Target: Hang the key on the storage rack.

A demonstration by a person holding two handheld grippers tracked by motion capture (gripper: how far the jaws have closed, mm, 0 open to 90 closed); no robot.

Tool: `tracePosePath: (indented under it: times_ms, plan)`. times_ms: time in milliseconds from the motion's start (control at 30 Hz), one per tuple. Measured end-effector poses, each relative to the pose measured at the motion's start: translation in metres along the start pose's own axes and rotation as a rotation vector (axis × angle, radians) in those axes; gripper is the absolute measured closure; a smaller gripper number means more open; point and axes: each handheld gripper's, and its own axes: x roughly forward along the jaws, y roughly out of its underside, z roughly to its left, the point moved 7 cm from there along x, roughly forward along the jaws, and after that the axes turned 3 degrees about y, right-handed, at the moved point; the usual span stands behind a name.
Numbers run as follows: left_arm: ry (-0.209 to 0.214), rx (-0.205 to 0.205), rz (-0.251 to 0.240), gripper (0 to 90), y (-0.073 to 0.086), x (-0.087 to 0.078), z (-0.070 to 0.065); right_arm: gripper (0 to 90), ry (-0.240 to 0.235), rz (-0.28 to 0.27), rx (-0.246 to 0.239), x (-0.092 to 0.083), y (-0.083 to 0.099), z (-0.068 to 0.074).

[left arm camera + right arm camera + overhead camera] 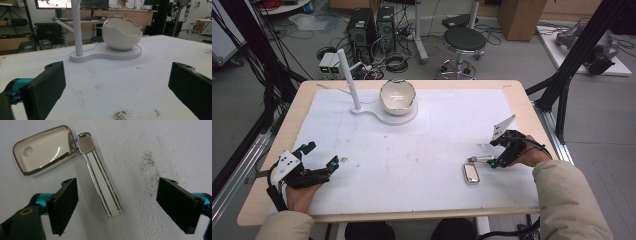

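1. The right gripper (498,154) is held low over the white mat (412,155), with its jaws spread wide and nothing gripped between them.
2. In the right gripper view, the silver strap (101,176) of the key fob (43,150) is seen lying flat in the gap between the open jaws, nearer the left jaw and untouched by either.
3. The strap is joined by a small clasp to the fob, which lies flat on the mat just beyond the left jaw's tip.
4. In the high view, the key fob (471,173) is seen just beside the right gripper, on the near side of it, with the strap (480,159) reaching up towards the jaws.
5. A speckled dark smudge (150,170) is marked on the mat beside the strap, on the side away from the fob.
6. The left gripper (321,154) is found well apart from the fob, across the mat near the table's (522,92) other side edge; its jaws are also wide open and empty.
7. The egg-shaped white bowl (398,97) is set on a white stand (387,116) well beyond the fob, near the far edge, with a white post (349,80) rising from the stand's other end.
8. In the left gripper view, the bowl (122,33) and post (77,27) are framed straight ahead, past the open jaws.
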Motion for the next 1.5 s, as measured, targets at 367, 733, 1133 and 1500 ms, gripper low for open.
tracePosePath:
  times_ms: [367,733,1133,1500]
  plan:
    - [0.0,-0.005,-0.008,1.7,0.0,0.0,0.0,38.6,-0.018,0.082,-0.02,0.006,0.007,0.0]
    - [-0.001,-0.003,-0.012,1.7,0.0,-0.001,0.0,65.5,-0.016,0.117,-0.064,0.006,0.008,0.001]
    - [-0.001,-0.002,-0.011,1.7,0.0,-0.001,0.0,74.4,-0.006,0.112,-0.104,0.004,0.004,0.005]
    - [0.024,-0.018,-0.029,1.7,-0.001,-0.002,0.0,74.6,-0.028,0.005,-0.089,-0.005,-0.015,0.019]
